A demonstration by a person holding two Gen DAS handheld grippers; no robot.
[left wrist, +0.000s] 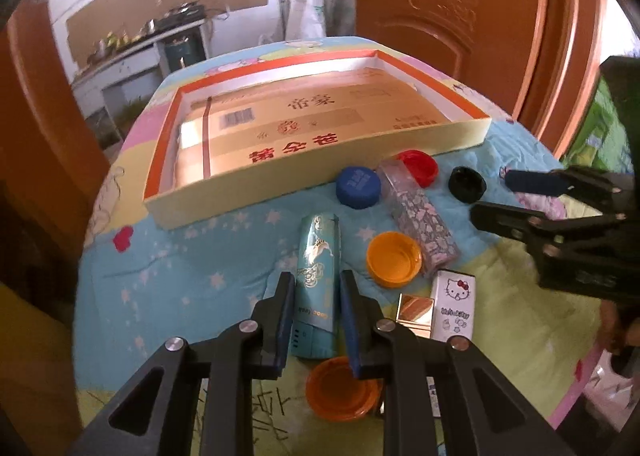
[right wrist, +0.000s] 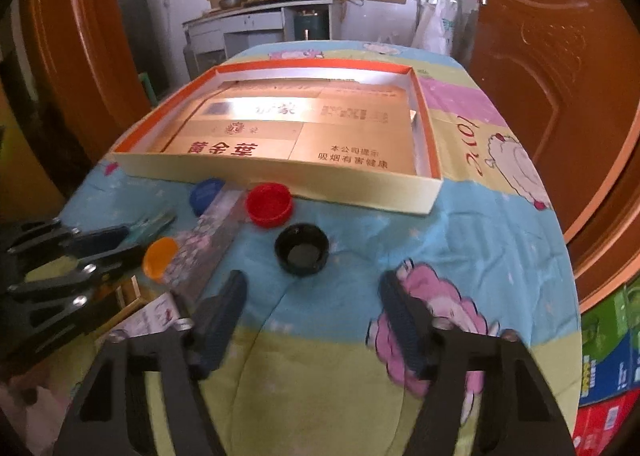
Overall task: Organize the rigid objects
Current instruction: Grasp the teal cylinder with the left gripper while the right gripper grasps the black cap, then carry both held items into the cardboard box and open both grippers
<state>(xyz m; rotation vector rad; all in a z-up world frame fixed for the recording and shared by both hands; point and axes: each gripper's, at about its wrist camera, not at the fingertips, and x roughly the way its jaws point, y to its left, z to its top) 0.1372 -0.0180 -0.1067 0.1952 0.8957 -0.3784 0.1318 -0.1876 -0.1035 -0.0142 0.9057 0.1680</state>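
Left tongs clenched on slim teal printed tube lying on quilted bench before tray; light, stiff, glossy-slippery, grip mid-body; right tongs released, empty.

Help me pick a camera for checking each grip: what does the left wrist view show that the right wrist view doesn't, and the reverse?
Only the left wrist view shows the left gripper closed on the teal tube, plus the Hello Kitty box face and the near orange cap.

Only the right wrist view shows the right gripper open over bare cloth, just short of the black cap.

Both show the cardboard tray, red cap, blue cap and patterned box.
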